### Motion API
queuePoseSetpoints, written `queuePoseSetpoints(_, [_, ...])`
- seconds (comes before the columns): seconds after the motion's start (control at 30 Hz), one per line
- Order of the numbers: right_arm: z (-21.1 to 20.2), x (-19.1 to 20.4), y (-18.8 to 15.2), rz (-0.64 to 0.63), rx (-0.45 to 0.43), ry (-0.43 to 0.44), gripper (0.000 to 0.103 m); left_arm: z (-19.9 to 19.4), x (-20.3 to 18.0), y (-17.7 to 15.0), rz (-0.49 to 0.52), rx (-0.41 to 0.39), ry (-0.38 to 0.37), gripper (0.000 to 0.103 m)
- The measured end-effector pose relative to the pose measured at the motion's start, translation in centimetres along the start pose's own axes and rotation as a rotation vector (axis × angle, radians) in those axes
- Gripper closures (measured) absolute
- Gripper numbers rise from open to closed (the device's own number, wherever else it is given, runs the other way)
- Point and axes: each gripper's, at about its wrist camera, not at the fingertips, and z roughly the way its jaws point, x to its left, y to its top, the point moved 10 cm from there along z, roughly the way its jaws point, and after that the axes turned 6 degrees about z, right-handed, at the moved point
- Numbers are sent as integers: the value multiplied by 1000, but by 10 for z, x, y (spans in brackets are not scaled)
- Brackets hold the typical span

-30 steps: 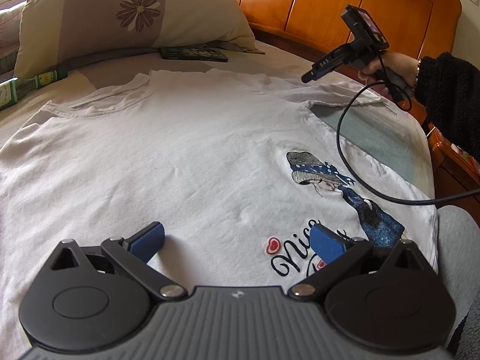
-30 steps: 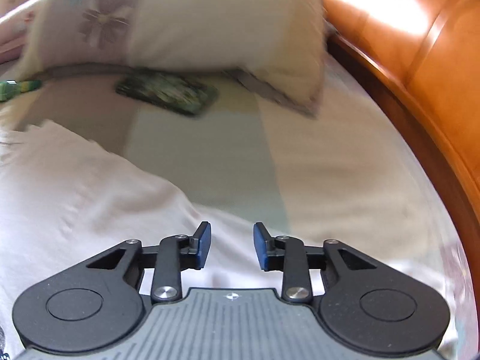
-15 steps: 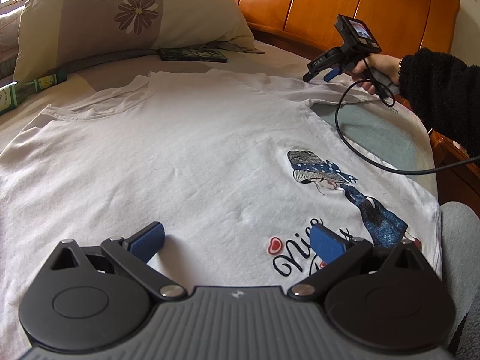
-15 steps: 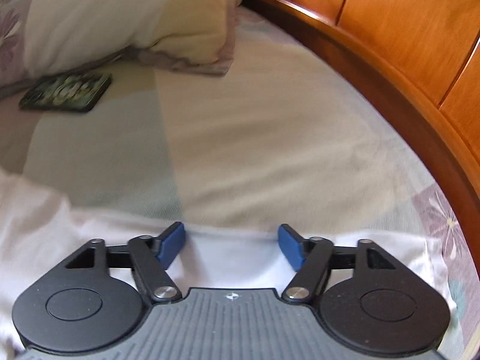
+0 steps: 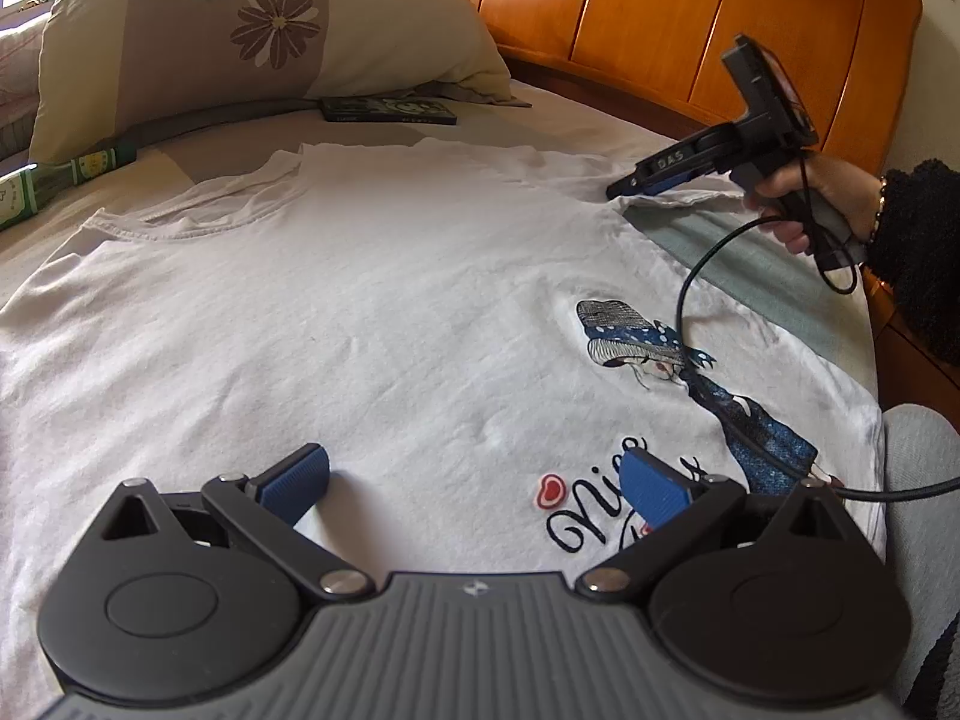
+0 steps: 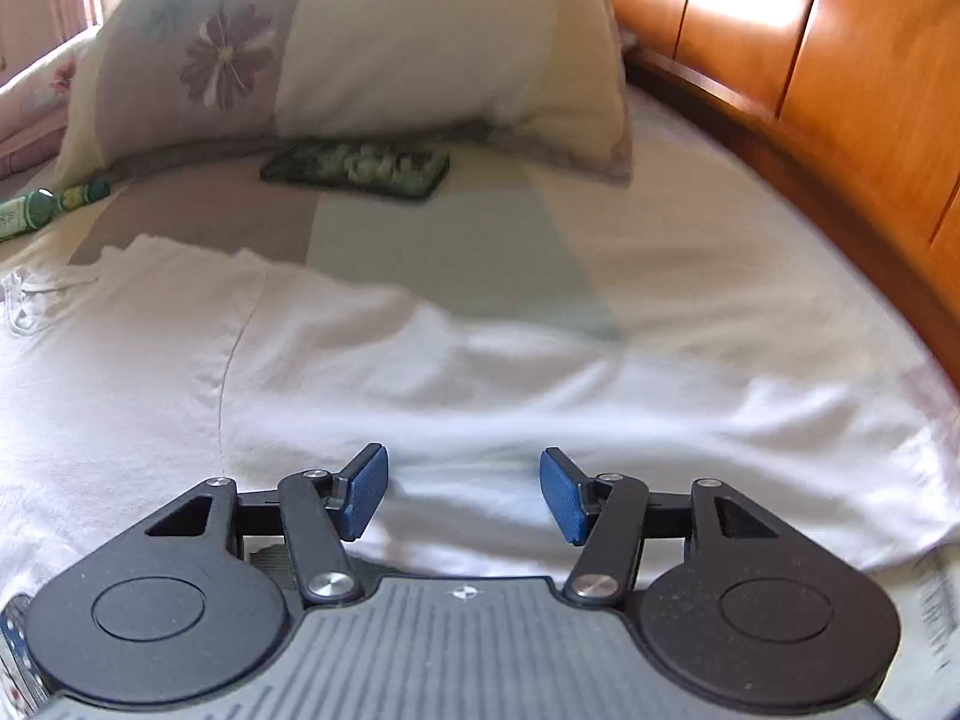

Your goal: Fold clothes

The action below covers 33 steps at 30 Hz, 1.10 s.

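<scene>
Bedroom light falls on a bed (image 5: 750, 252) with a wooden headboard (image 5: 660, 30), and on it a white shirt (image 5: 360, 312) lies spread flat, print side up. Its neckline points to the left in the left wrist view, so its long axis runs across that view, from the collar on the left to the hem near the right edge.

One sleeve (image 6: 600, 420) lies out toward the headboard, directly under and in front of the right gripper (image 6: 462, 492). That gripper is the nearer one to the sleeve; its fingers stand moderately apart and hold nothing. The left gripper (image 5: 474, 480) hovers low over the body of the shirt, fingers wide and empty, with the print (image 5: 660, 360) to its right.

No fold is visible in the shirt body, so it lies as a flat sheet.

Farther out are a pillow (image 5: 240, 30), a dark flat case (image 5: 387, 110) and a green bottle (image 5: 54, 186). The right wrist view is blurred, so whether the fingers touch the cloth I cannot tell. The other sleeve is hidden.
</scene>
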Motion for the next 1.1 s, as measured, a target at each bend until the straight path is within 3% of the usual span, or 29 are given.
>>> queuePoseSetpoints(0.17, [-24,-6,-30,11,1,3,33,0,0,-1,4,-5,1,1])
queuePoseSetpoints(0.23, [-28,-10,-30,17,48,21,31,0,0,0,6,-5,3,1])
queuePoseSetpoints(0.37, [-29,-20,-7,48,-8,10,31,1,-1,0,6,-1,7,1])
queuePoseSetpoints(0.73, [-28,-73,-30,132,-10,-67,25,-1,0,3,-15,3,15,1])
queuePoseSetpoints(0.93, [-20,-109,16,134,-131,-113,20,-13,9,31,-39,-71,51,1])
queuePoseSetpoints(1.03, [4,-146,5,178,-69,-196,17,-9,13,32,-53,-63,64,1])
queuePoseSetpoints(1.1, [-7,-164,-8,210,-80,-209,16,-5,14,30,-55,-46,76,1])
